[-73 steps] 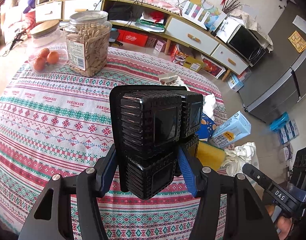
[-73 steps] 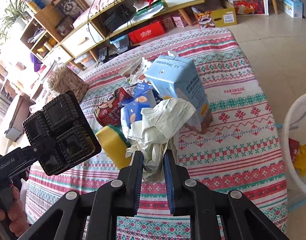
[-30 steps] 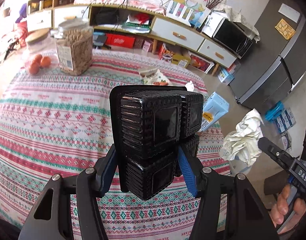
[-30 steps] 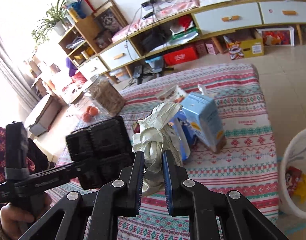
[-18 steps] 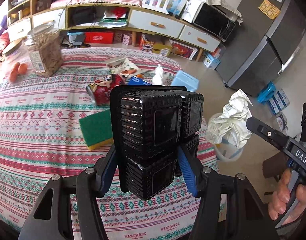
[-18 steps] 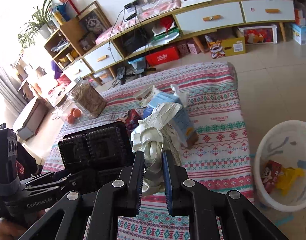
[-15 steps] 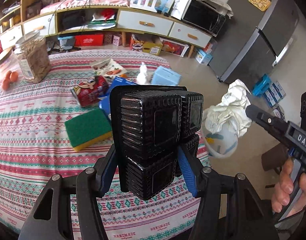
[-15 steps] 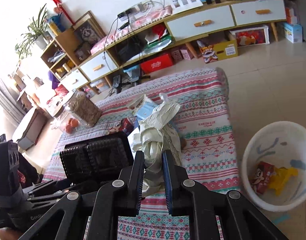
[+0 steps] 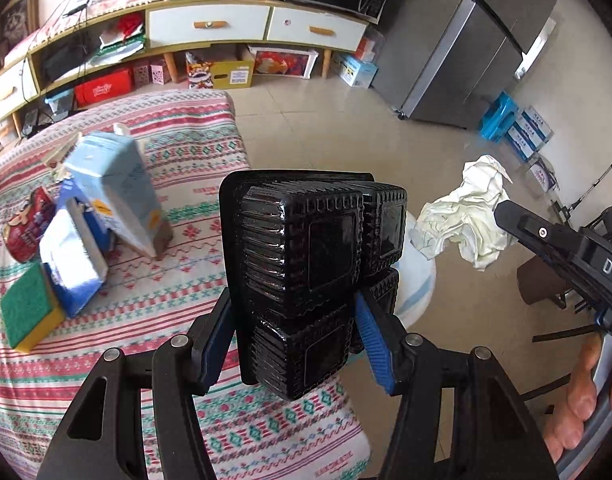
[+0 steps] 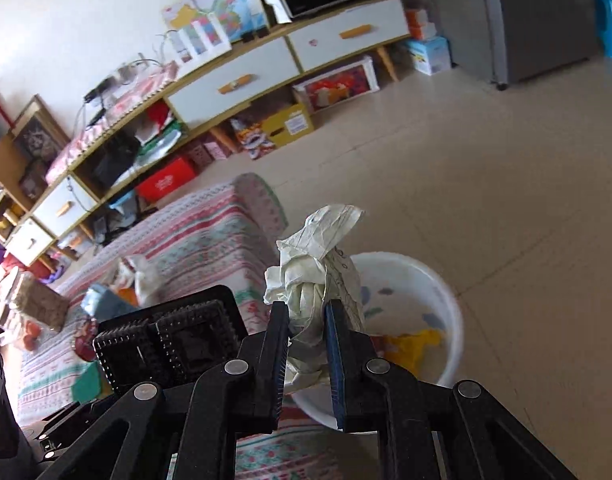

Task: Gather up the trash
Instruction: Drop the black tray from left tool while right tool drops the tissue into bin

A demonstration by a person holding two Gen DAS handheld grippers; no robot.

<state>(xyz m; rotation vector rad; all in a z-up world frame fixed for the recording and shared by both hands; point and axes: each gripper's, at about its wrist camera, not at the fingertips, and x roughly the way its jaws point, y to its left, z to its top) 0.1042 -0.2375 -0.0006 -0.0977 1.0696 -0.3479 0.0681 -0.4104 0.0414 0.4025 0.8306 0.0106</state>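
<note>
Tabletop (image 9: 177, 216) w/ a striped patterned cloth fills the left of both wrist views; its edge drops to the tiled floor (image 9: 326, 128). On the floor just beside that edge sits a white trash basin (image 10: 422, 284), w/ yellow and red scraps inside. In the left wrist view the basin is mostly hidden behind the tray; only a pale rim shows.

Black plastic tray (image 9: 306, 264), four ribbed compartments, is clamped upright in the left gripper (image 9: 293, 340): jaws about half spread, blue pads pressing its two sides. It hangs above the tabletop's near edge. In the right wrist view the same tray (image 10: 173, 344) shows low left, blurred.

Light-blue carton (image 9: 113, 188) stands tilted on the cloth, leaning among other litter: a blue-white packet (image 9: 71, 260) touching its base, a green-yellow sponge (image 9: 27, 312) just beside the packet, a red can (image 9: 27, 228) lying further left.

Crumpled paper wad (image 10: 318, 280) is pinched in the right gripper (image 10: 306, 352), jaws nearly pressed together w/ paper bulging above and below the pads. It hangs off the tabletop, apparently above the basin's near rim, tho depth is hard to judge here. From the left wrist view, wad (image 9: 470, 216) sits at the gripper tip over bare floor; a hand (image 9: 578, 404) grips the handle at lower right.
</note>
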